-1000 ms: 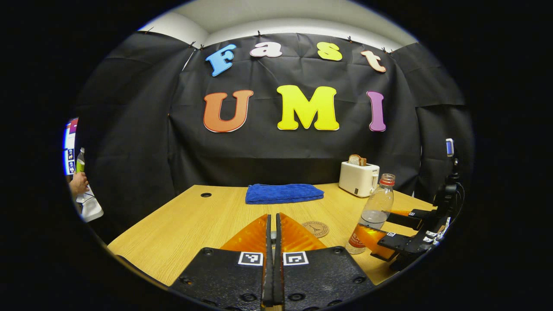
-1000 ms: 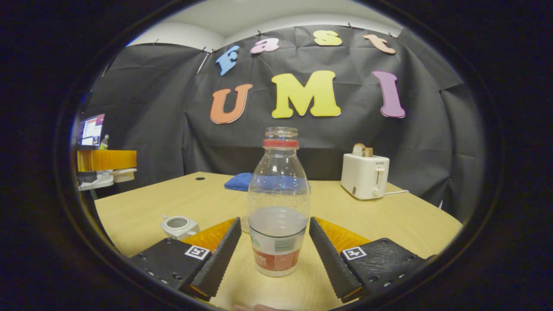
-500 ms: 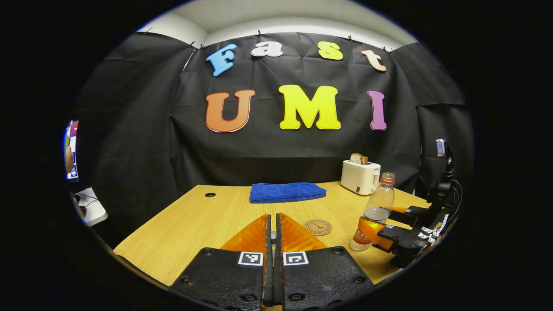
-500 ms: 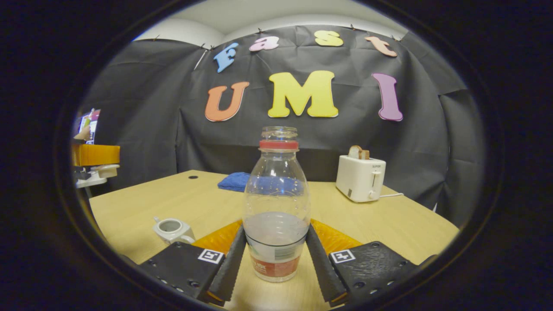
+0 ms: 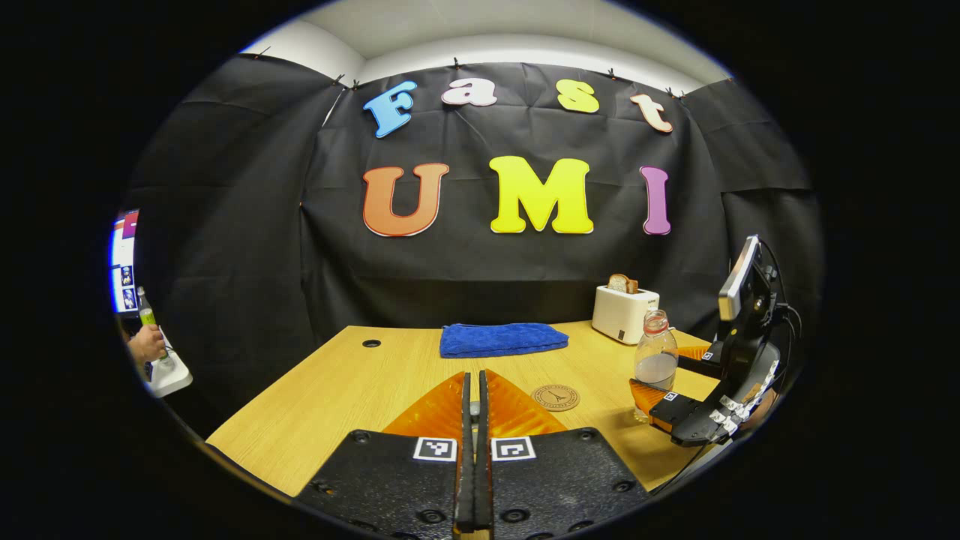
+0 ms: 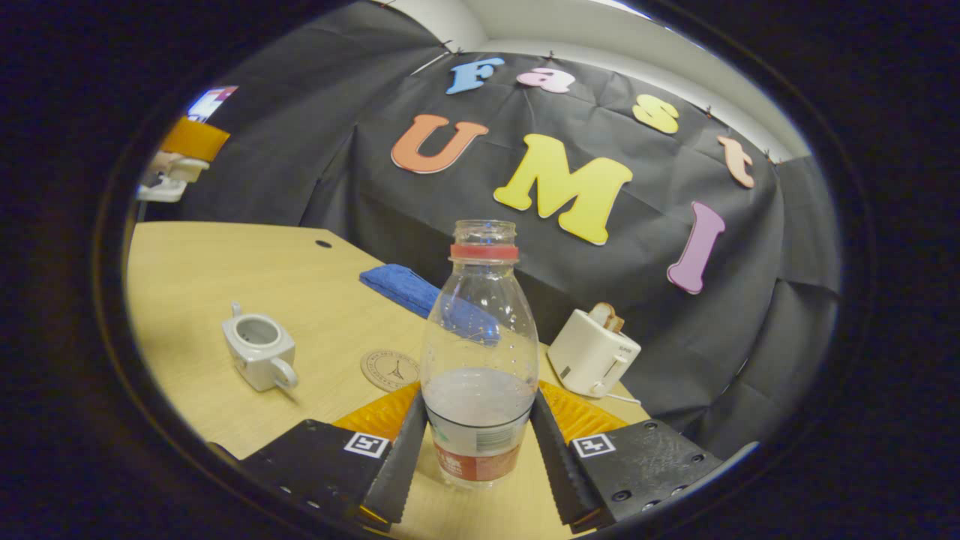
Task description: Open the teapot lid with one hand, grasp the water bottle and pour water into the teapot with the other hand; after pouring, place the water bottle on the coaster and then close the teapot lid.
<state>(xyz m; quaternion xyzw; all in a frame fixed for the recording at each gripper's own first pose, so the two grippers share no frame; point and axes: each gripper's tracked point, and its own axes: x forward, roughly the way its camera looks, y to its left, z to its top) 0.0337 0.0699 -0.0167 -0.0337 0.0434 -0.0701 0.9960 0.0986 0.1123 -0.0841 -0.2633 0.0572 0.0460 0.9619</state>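
The right gripper (image 6: 478,442) pinches the water bottle (image 6: 480,352) low down, with one finger pressed on each side of its wide bottom part, next to the label. That looks like a good place to hold it, because the bottle is fat and straight there and the toothed pads can bite. The bottle is clear thin plastic, round, with a red ring at the neck and no cap on. It is only partly full, so I think it is light, and it may squash a bit if squeezed too hard. The water inside can slosh, and the top is open (so a fast tip could spill).

In the right gripper view the table leans, so the bottle seems lifted and tipped toward the teapot (image 6: 257,352). The teapot is small, white and shiny, like china, so it could chip. It sits on the wooden table (image 6: 187,262) with its top open and its handle loop facing us. The round brown coaster (image 6: 390,370) lies flat just beside it.

The left gripper (image 5: 473,420) has its fingers pressed together. I cannot tell for sure what is between them; it may be the lid.

A soft blue cloth (image 5: 502,339) and a white toaster (image 5: 624,313) with bread sit at the back.
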